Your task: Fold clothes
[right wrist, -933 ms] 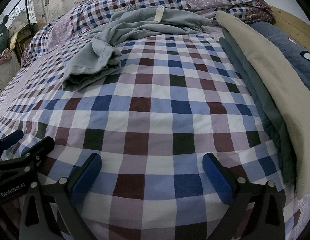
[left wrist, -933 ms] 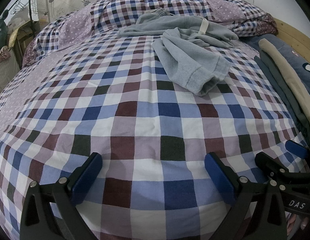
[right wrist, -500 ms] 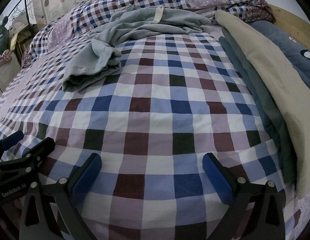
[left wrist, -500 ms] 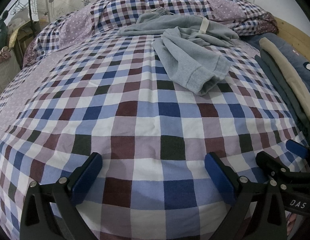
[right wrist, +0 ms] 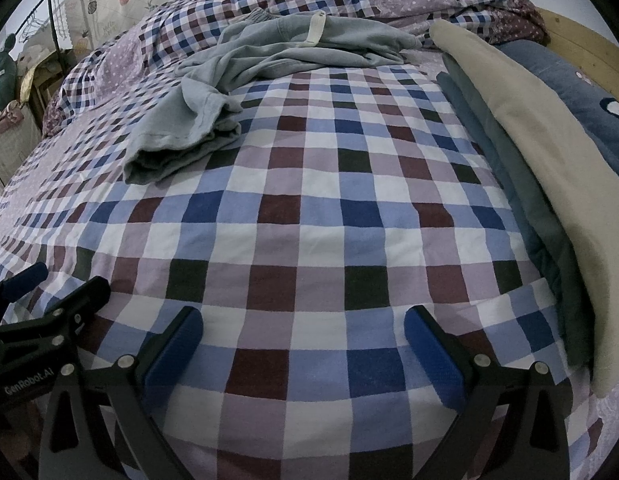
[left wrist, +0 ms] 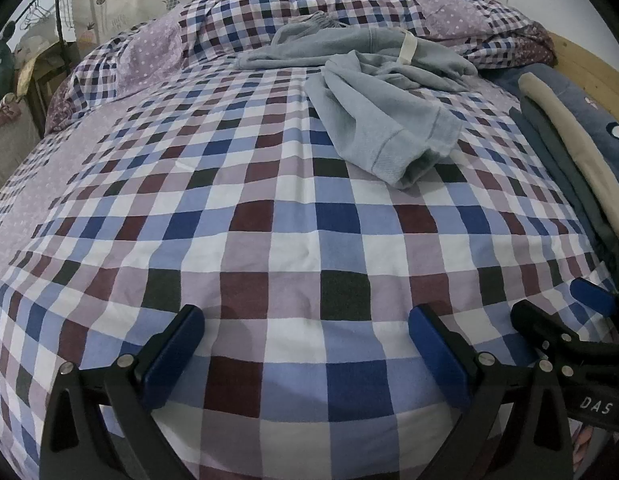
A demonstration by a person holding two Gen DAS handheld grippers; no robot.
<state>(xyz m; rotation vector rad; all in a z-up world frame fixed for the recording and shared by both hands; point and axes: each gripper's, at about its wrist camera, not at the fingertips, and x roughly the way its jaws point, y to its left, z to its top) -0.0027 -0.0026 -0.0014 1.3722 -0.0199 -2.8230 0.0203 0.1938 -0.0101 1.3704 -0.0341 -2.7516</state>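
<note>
A crumpled grey-blue garment (left wrist: 373,92) with a white tag lies on the far part of the checked bed (left wrist: 269,240); it shows in the right wrist view (right wrist: 229,92) at the upper left. My left gripper (left wrist: 307,328) is open and empty, low over the near bed edge, well short of the garment. My right gripper (right wrist: 303,326) is open and empty, also near the front edge. Each gripper shows at the edge of the other's view: the right one (left wrist: 569,320) and the left one (right wrist: 49,292).
Folded beige and grey-green blankets (right wrist: 529,152) and a dark blue pillow (right wrist: 581,92) lie along the right side by a wooden bed frame (right wrist: 577,36). A bunched checked duvet (left wrist: 309,4) sits at the head. A clothes rack and clutter (left wrist: 25,60) stand at the left.
Both views have shifted slightly forward toward the garment. Both grippers stay open and empty.
</note>
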